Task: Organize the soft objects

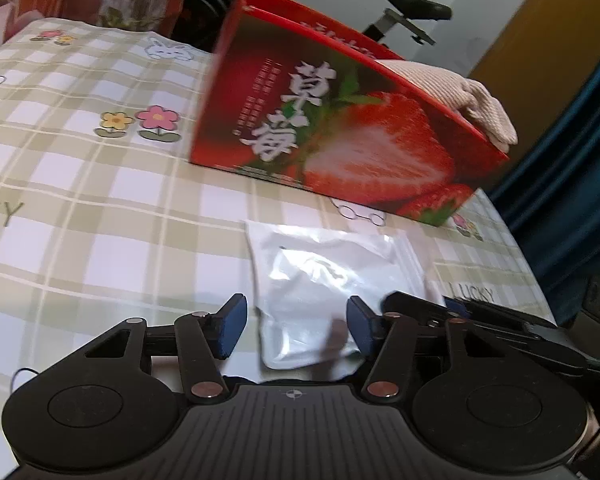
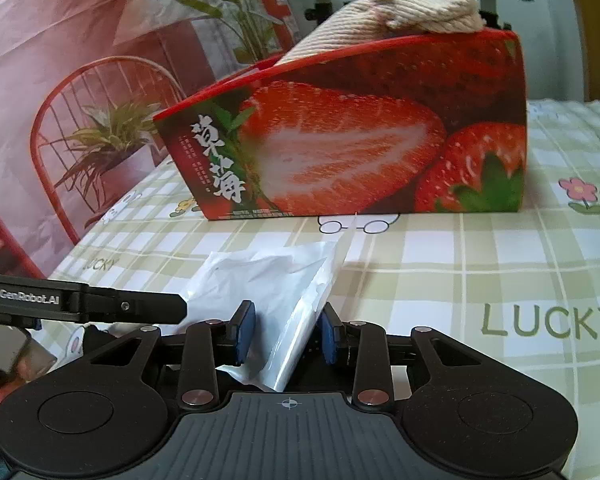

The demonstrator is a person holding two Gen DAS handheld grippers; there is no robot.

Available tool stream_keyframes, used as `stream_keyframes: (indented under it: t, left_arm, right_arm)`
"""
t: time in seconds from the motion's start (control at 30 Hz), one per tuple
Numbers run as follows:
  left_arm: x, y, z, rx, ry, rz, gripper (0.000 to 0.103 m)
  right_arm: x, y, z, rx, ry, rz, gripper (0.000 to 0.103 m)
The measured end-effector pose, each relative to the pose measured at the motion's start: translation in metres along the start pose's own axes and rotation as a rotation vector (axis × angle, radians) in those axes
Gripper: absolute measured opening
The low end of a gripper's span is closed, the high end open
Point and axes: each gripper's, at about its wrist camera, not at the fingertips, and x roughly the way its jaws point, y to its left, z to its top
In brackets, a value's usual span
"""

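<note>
Knitted beige cloth [image 2: 384,12] is already lodged in the red cardboard box printed with strawberries [image 2: 352,148], seen bulging over the rim in the upper centre of the right wrist view; that item is judged stowed. One item is judged outstanding: a white soft packet in clear crinkled plastic [image 1: 324,284], lying on the green-and-white checked tablecloth [image 1: 100,200] just in front of the box, at lower centre of both views.

Left gripper [image 1: 296,328]: pointed downward toward the cloth, blue pads standing apart on either side of the packet's near end; no pad is seen pressing on it, so the jaws are taken as unclosed. No grip is recorded.

Right gripper [image 2: 286,334]: likewise angled down, its blue pads set narrowly, with a raised edge of the packet caught between them; the right pad is seen against the plastic and the left pad close beside it, so a pinch is judged probable. The left tool's black body is noted at the left edge of the right wrist view.
</note>
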Motion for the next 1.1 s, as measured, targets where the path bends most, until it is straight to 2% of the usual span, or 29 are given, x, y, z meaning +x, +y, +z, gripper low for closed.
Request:
stream_keyframes:
  t: [0.17, 0.3, 0.47, 0.9, 1.1]
  left_arm:
    - [0.0, -0.001, 0.0, 0.013, -0.001, 0.009, 0.056]
    - [0.0, -0.002, -0.001, 0.019, -0.005, 0.013, 0.056]
    - [0.0, -0.002, -0.003, 0.025, -0.011, 0.014, 0.056]
    - [0.0, -0.001, -0.002, 0.015, -0.007, 0.015, 0.056]
    - [0.004, 0.003, 0.008, -0.052, 0.026, -0.019, 0.056]
  right_arm:
    - [-0.004, -0.008, 0.004, 0.051, 0.011, -0.01, 0.04]
    - [-0.008, -0.01, 0.005, 0.066, 0.007, -0.009, 0.04]
    - [-0.013, -0.015, 0.005, 0.083, -0.005, -0.007, 0.029]
    - [-0.013, -0.016, 0.004, 0.028, 0.005, -0.05, 0.019]
    - [-0.009, -0.013, 0.003, -0.018, 0.002, -0.047, 0.018]
